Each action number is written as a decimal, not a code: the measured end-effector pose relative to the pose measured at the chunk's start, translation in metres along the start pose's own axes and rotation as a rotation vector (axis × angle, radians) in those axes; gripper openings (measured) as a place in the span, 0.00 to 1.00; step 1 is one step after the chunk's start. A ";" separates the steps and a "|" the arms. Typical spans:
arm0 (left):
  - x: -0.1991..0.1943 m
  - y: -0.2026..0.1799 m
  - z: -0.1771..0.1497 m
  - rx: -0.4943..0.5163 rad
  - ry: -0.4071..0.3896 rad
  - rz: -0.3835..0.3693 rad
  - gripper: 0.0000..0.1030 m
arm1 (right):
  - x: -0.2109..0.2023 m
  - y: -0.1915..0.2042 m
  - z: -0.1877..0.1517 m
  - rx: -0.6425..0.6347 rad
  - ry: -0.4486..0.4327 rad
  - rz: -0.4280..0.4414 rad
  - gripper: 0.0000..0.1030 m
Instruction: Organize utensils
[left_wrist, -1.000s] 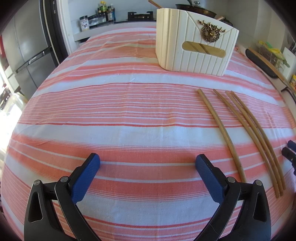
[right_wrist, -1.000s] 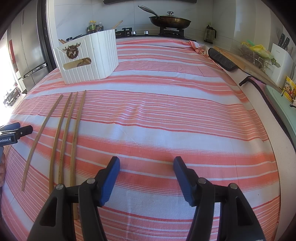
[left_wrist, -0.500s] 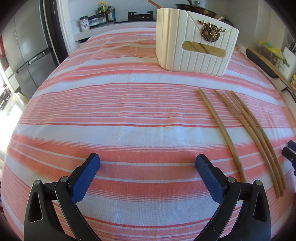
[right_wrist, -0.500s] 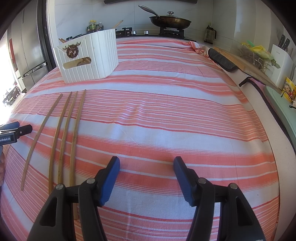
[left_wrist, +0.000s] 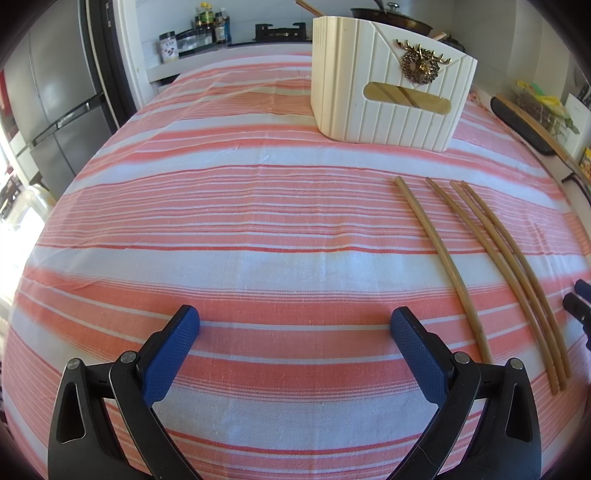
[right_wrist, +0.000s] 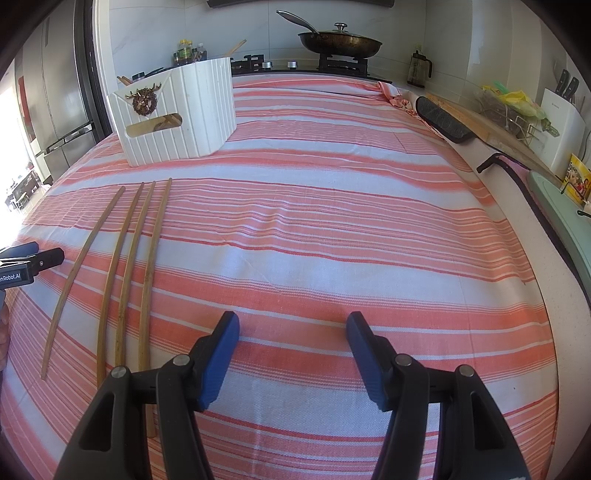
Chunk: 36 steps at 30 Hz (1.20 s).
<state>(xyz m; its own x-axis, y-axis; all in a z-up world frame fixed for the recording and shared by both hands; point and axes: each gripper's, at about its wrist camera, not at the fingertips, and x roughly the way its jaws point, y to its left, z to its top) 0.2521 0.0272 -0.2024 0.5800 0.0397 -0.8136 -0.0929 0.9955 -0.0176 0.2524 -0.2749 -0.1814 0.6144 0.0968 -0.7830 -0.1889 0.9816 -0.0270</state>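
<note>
Nothing picked yet; start of task, likely. Left gripper (left_wrist: 295, 325) wide, empty; right gripper (right_wrist: 293, 328) half-spread, empty. Four chopsticks (right_wrist: 125, 266) flat on striped cloth (right_wrist: 332, 221), between grippers, near white holder (right_wrist: 177, 114). Next: pinch one stick, carry to holder.

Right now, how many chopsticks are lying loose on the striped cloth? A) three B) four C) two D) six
B: four chopsticks lie side by side on the striped cloth, in front of the white holder, none between either tool's jaws.
</note>
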 end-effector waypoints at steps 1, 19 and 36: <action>0.000 0.000 0.000 0.000 0.000 -0.001 1.00 | 0.000 0.000 0.000 0.000 0.000 0.000 0.60; -0.020 -0.056 0.011 0.038 -0.012 -0.158 0.99 | -0.013 0.048 0.043 -0.087 0.032 0.248 0.48; -0.025 -0.067 -0.013 0.179 -0.022 -0.128 0.12 | 0.004 0.063 0.021 -0.153 0.097 0.122 0.06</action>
<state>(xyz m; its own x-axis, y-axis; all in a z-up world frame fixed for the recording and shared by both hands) 0.2331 -0.0421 -0.1883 0.5960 -0.0878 -0.7982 0.1266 0.9918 -0.0146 0.2587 -0.2091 -0.1728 0.5046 0.1892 -0.8424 -0.3757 0.9266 -0.0169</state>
